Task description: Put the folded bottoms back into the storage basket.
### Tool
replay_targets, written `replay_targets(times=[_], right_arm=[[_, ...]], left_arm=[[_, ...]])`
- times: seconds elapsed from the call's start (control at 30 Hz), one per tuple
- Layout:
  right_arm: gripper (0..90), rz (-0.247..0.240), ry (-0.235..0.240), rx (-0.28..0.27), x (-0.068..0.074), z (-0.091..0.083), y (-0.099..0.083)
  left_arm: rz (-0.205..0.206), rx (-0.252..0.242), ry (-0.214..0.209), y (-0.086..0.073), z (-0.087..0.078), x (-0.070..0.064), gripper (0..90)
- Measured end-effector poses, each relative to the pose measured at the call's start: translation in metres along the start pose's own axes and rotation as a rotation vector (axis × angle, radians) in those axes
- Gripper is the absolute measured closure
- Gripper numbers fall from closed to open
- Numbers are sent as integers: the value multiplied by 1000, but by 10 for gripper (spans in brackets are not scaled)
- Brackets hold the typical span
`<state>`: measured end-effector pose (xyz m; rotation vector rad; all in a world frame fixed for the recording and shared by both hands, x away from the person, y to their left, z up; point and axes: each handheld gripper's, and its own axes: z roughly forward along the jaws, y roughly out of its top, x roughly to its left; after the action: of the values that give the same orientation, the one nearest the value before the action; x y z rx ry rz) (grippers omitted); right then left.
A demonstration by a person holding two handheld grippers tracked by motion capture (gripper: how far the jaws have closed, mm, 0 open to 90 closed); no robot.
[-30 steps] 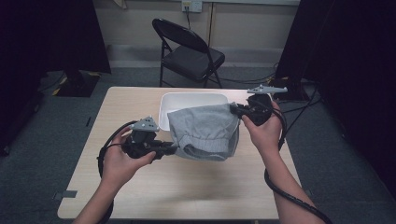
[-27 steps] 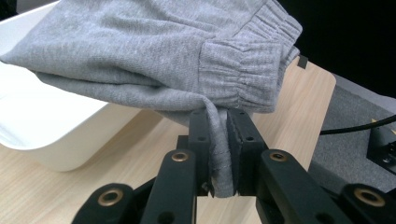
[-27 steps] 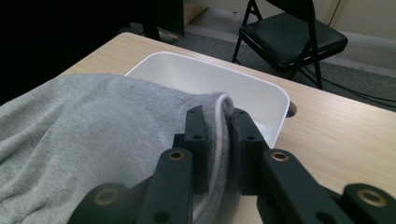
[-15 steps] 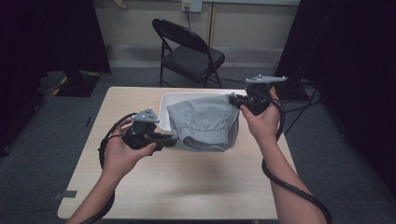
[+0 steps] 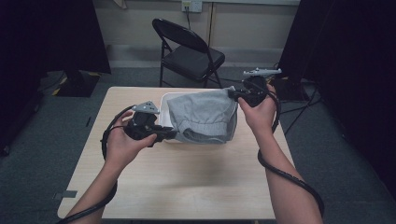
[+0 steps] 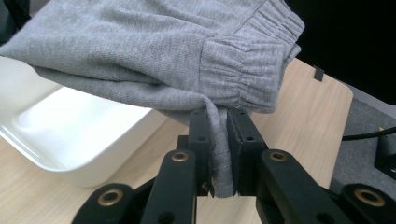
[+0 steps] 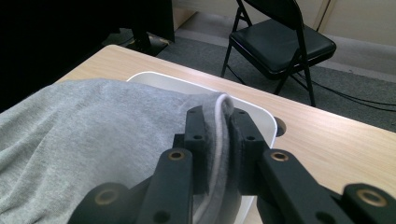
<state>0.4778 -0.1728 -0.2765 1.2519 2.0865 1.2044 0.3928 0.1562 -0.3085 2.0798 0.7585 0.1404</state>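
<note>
Leftmost on the wooden table [image 5: 187,186], the left gripper [image 5: 169,134] is held in the person's left hand [image 5: 122,145] just above the tabletop, its jaws closed tight on a hem of the grey garment [image 5: 203,115]; the left gripper view shows the fabric [image 6: 154,56] pinched flat between the two black pads, beside the elastic waistband. Between the grippers the garment hangs spread out in the air over the white tray [image 5: 164,106], which sits on the table toward its far edge. Farther right, the right gripper [image 5: 233,94], raised higher in the right hand [image 5: 259,112], is likewise clamped shut on the garment's opposite edge [image 7: 219,135]. Behind the table stands a black folding chair [image 5: 189,51].
</note>
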Motion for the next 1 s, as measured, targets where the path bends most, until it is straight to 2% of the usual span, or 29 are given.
replay_targets(times=[0.3,0.63,1.0], right_arm=[[795,8,-13,2,-5,10,5],[795,7,-17,0,-4,24,12],[795,1,-33,10,-5,37,18]], left_arm=[[-14,-1,-4,4,4,13,811],[-18,-1,19,4,3,28,810],[-34,-4,12,4,9,41,811]])
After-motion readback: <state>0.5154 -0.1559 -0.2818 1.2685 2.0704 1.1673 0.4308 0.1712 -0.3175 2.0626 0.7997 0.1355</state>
